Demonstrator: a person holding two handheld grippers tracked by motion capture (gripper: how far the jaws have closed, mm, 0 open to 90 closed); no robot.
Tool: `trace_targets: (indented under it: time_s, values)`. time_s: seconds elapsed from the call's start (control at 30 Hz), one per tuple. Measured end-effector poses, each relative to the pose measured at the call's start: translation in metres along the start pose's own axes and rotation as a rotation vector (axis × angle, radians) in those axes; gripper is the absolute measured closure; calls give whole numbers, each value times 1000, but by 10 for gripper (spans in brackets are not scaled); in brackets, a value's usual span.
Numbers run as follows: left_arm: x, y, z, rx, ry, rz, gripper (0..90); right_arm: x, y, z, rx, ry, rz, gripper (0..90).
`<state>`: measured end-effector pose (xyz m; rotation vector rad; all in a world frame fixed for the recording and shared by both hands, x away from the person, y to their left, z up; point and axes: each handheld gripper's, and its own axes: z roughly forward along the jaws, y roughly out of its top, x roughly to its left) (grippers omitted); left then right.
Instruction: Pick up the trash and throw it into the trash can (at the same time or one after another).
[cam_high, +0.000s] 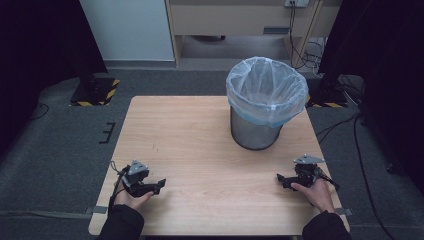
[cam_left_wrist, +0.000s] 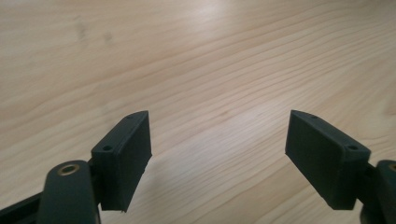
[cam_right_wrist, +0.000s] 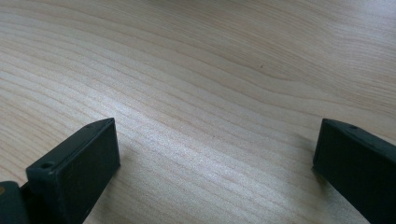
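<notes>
Two grippers rest low at the bottom of the high view, the left gripper (cam_high: 159, 185) at lower left and the right gripper (cam_high: 280, 180) at lower right, tips turned inward, likely a ready pose. Both have jaws spread apart over bare wooden table (cam_high: 200, 145), holding nothing. A mesh wastebasket (cam_high: 256, 131) lined with a pale blue bag (cam_high: 266, 90) stands upper right of centre, well apart from both
</notes>
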<state>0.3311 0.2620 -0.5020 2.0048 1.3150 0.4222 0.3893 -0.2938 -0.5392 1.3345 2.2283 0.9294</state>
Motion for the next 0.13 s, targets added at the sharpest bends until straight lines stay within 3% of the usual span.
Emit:
trace_targets:
  time_s: [0.13]
  values:
    - [13, -6, 2, 60, 66, 6, 202, 0, 0, 0, 0, -1, -2, 7]
